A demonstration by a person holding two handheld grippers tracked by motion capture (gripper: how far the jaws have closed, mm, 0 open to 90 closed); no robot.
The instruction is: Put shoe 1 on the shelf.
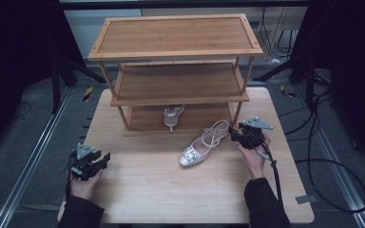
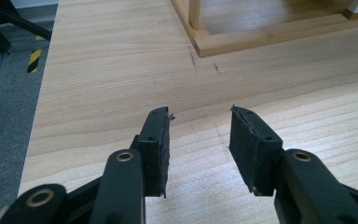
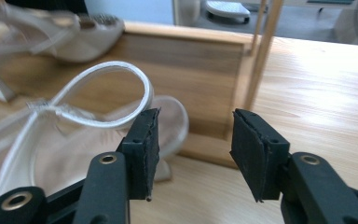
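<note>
**High view: table, rack and shoes, listed left to right**

Floor, left: grey carpet with a metal rail [image 1: 33,156] running diagonally and a strip of yellow-and-black tape [image 1: 88,93].

Left gripper [image 1: 105,159]: held in the left hand [image 1: 83,183] near the table's left edge, jaws apart over bare wood, nothing between them.

Table [image 1: 147,190]: pale wood, light grain, a few dark scuff marks [image 2: 193,58] near the rack's base.

Rack [image 1: 176,38]: three wooden shelves, standing at the far middle of the table. Top two shelves bare.

Shoe on rack [image 1: 173,116]: pale, on the lowest shelf.

Shoe on table [image 1: 202,145]: silvery, strapped, jewelled toe, lying in front of the rack toward its right corner, heel end toward the right gripper.

Right gripper [image 1: 232,133]: jaws apart, just beside the shoe's heel strap [image 3: 107,93]; the strap lies left of the jaws, not between them.

Floor, right: black cables [image 1: 332,161], dark stand legs.
</note>
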